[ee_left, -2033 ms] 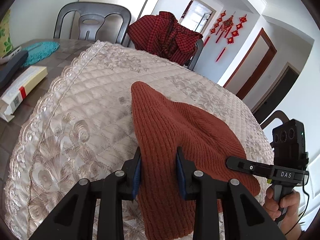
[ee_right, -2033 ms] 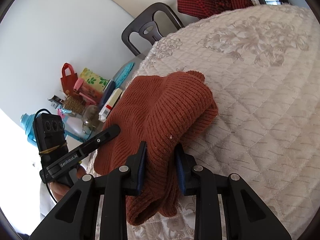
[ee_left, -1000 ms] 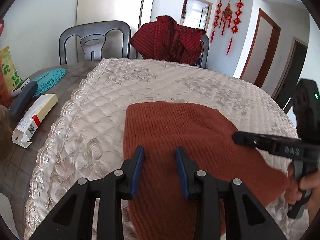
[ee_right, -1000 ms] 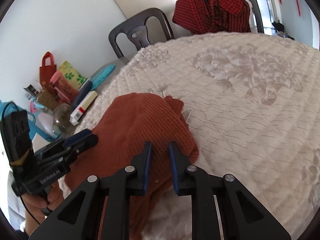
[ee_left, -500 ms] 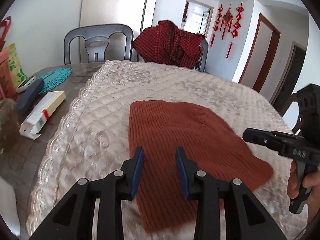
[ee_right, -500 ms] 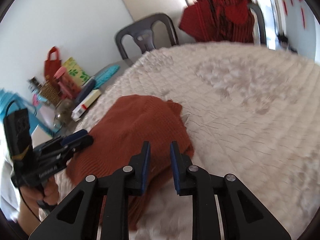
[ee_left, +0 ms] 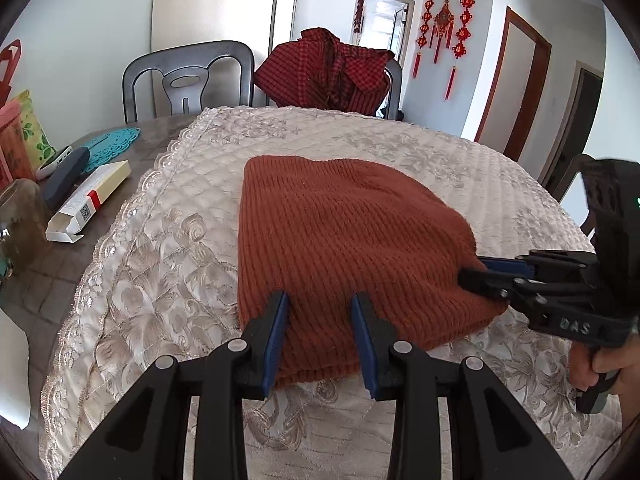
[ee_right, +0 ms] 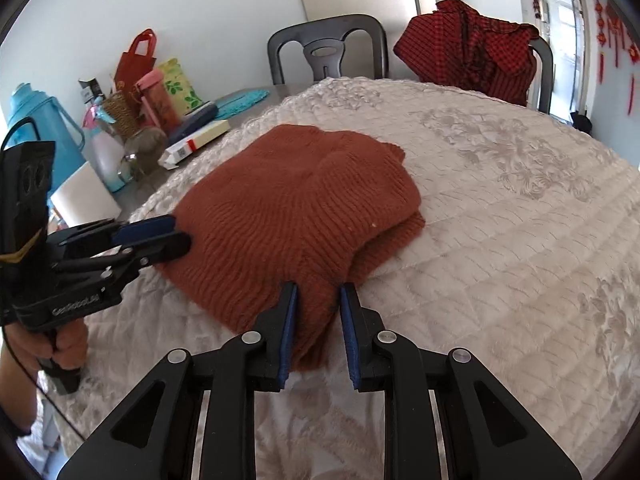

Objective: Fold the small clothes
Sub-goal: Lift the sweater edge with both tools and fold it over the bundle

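Lying flat: ribbed rust knit (ee_left: 344,236) (folded)

Rust knit garment (ee_left: 344,240) — folded, flat on quilt.

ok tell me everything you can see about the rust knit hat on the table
The rust knit hat is a ribbed, slightly fuzzy wool-like beanie lying flat on the quilted cream tablecloth, folded so that one layer overlaps another along its right side. The left gripper and the right gripper both sit at its near edges with jaws apart around the fabric, not clamped. Nothing else touches it.
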Demonstrator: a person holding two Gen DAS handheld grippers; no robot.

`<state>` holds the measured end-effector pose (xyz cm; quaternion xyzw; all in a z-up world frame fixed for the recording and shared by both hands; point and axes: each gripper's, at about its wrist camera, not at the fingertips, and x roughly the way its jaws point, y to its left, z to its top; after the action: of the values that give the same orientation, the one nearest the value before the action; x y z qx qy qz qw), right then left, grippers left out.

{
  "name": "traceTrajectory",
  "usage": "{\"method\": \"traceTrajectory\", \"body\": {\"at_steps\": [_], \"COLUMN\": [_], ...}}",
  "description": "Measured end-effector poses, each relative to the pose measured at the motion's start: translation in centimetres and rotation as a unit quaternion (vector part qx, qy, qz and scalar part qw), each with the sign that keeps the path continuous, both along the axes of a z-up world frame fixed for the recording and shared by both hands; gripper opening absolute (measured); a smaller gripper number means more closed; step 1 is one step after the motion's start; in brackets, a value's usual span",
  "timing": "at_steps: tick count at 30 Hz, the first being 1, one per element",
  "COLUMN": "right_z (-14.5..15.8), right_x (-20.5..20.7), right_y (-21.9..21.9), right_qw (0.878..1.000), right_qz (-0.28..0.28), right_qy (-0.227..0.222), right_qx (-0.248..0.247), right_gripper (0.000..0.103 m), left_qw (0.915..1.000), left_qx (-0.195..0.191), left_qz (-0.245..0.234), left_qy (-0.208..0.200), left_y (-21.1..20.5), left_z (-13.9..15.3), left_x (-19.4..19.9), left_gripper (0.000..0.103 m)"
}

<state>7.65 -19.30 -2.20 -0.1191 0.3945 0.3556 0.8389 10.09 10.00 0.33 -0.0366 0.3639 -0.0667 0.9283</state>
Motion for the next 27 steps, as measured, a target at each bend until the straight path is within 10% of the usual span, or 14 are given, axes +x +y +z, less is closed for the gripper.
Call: {"method": "traceTrajectory", "body": {"at_steps": [27], "right_z": [3.1], "right_x": [1.9], "right_y": [-0.2], "right_qw": [0.998], "right_qz": [-0.019], "right_qy": [0.009], "right_qx": [0.054], "right_gripper": [0.022], "left_qw": [0.9997], "left_qx": [-0.015], "left_qz": [0.005], "left_qy": [-0.017], "left_y": [0.3], "left_z": [2.7], "left_x": [1.4], "left_gripper": [0.037]}}
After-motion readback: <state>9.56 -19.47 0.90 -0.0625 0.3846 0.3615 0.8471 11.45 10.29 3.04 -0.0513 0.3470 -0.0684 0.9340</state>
